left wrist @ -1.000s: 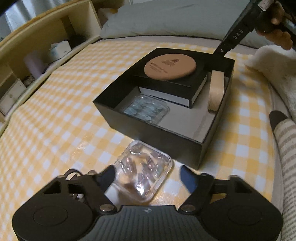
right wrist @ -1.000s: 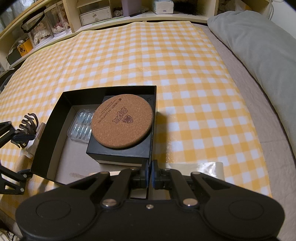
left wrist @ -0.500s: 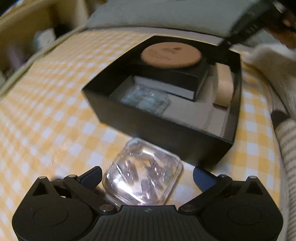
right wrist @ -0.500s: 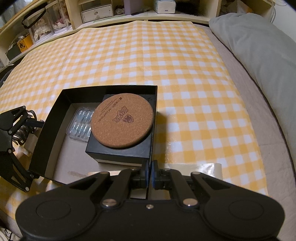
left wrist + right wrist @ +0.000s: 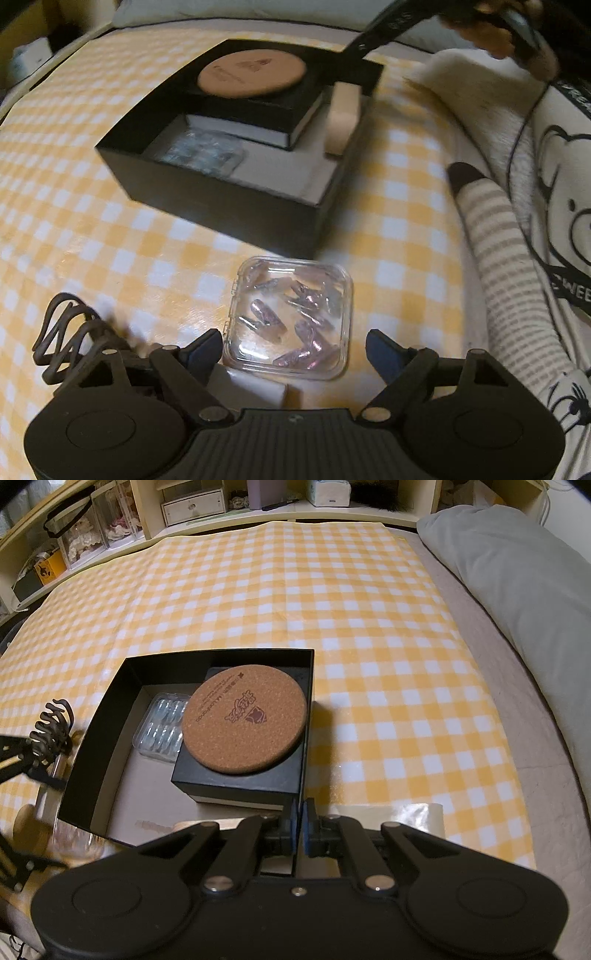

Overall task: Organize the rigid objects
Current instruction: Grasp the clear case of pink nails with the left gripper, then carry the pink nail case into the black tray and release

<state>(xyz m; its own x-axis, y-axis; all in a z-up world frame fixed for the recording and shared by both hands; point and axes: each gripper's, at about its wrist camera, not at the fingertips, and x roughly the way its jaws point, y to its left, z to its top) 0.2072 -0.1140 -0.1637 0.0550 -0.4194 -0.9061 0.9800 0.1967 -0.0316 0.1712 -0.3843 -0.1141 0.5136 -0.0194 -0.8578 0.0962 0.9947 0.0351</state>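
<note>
Clear plastic case (image 5: 290, 314) of small purplish pieces, flat on the yellow checked cloth (image 5: 110, 229), just short of the black box (image 5: 236, 206). Probably light, stiff and slick; best pinched across opposite side walls. Left gripper (image 5: 293, 350) pitched steeply down, jaws closing with the case between them, pads not yet pressing. Right gripper (image 5: 298, 829) clamped on the box's near wall, steadying it. Dark hair claw (image 5: 64, 336) just beside.

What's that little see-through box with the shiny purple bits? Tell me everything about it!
The clear plastic case is small, square with rounded corners, its lid closed. Inside lie several shiny pinkish-purple pieces, jumbled. It rests flat on the yellow checked cloth, in front of the black box, between the closing fingers of the left gripper, which do not yet press it.
</note>
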